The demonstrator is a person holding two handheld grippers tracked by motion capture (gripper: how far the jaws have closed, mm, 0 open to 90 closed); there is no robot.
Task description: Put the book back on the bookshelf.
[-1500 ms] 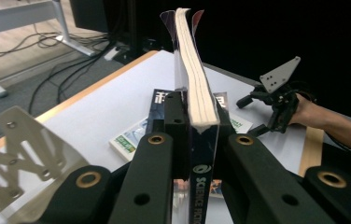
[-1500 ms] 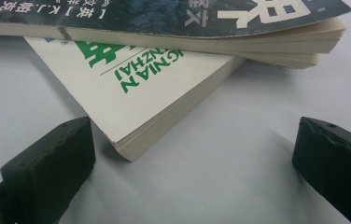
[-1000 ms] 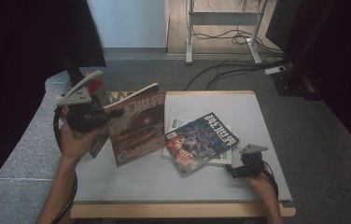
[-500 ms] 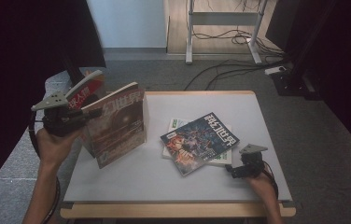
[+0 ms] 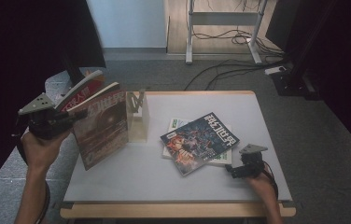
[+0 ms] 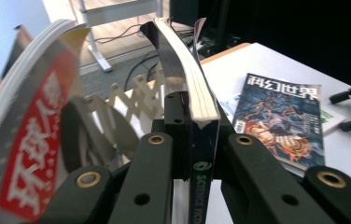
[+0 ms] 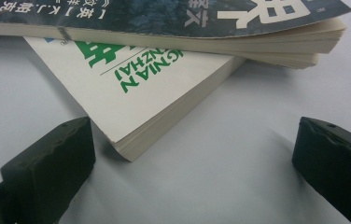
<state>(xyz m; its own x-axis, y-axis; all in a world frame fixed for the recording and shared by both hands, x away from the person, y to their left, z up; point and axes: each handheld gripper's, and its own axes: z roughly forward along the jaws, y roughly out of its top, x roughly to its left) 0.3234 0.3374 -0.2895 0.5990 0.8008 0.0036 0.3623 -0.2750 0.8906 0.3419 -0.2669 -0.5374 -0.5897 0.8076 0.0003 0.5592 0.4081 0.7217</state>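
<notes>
Left gripper (image 5: 64, 122) clamps a magazine (image 5: 101, 126) by its spine, upright over the table's (image 5: 267, 135) left edge; I judge next comes slotting it into the rack (image 5: 138, 116). Right gripper (image 5: 239, 171) rests unclenched.

Left tongs (image 5: 68, 119), left of the high frame: black body carrying a grey three-cornered plate on top, with a black cable looping down beside the bare forearm. In the left gripper view at the bottom of the frame, the two black jaw arms show brass-ringed pivot holes and smaller plain screw holes. Right tongs (image 5: 246, 169), lower right of the high frame: the same black build, grey plate and dark cable. Their jaw tips in the right gripper view are matt black blocks with rough edges.
</notes>
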